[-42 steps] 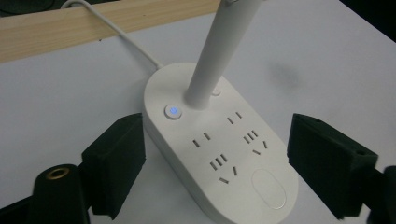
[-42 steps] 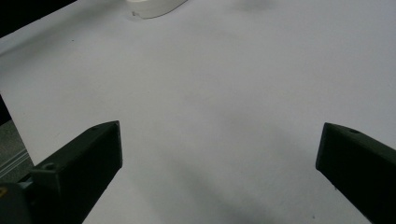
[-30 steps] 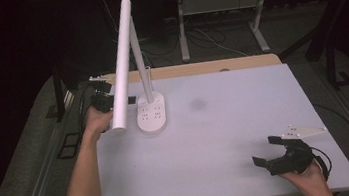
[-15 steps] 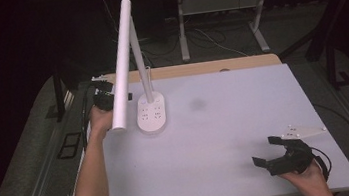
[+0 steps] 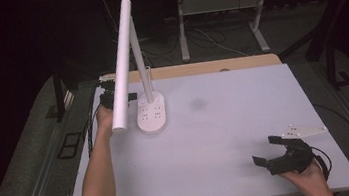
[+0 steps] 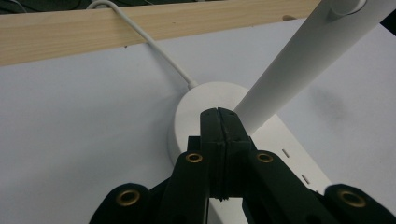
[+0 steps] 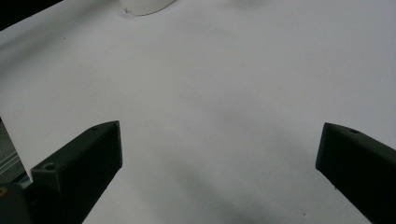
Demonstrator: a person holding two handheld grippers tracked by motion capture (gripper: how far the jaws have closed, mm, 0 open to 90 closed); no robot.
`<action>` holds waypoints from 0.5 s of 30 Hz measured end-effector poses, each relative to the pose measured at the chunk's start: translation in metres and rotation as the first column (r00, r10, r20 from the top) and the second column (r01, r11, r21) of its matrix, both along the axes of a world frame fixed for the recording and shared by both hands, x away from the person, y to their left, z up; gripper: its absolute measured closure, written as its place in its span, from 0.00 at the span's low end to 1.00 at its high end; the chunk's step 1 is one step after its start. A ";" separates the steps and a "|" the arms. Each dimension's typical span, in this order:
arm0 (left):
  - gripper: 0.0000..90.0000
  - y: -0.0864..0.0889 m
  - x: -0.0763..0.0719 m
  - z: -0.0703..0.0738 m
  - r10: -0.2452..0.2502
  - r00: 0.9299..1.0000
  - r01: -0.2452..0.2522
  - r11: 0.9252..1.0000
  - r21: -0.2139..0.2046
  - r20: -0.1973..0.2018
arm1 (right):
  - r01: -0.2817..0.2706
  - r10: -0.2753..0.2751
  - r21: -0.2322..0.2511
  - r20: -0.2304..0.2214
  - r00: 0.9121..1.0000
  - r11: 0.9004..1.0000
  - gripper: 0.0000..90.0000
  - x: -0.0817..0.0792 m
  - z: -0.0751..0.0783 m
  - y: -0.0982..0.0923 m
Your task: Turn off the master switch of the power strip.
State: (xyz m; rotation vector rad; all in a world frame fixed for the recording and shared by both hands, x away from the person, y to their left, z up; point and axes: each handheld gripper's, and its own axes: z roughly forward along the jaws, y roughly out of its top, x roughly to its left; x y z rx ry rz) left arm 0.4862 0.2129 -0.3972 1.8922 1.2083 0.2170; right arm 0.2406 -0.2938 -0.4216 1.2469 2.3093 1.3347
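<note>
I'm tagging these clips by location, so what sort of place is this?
Probably a lab or workshop set up for recording, not a home. A white table stands alone in a dark room and carries a desk lamp, cables trail across the floor behind it, and a bare metal table frame stands farther back.

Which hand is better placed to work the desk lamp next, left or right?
Probably the left. The left gripper, fingers pressed shut with nothing between them, sits right at the lamp and its white base. The right gripper rests open at the table's near right corner, far off.

A dim room: grey floor (image 5: 34,160), cables and metal desk legs (image 5: 183,31) behind the table (image 5: 235,115).
</note>
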 end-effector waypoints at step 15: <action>0.99 -0.009 0.008 -0.015 0.012 0.999 -0.012 1.000 0.000 -0.031 | -0.009 0.009 0.000 -0.003 1.000 1.000 0.00 0.000 0.000 0.001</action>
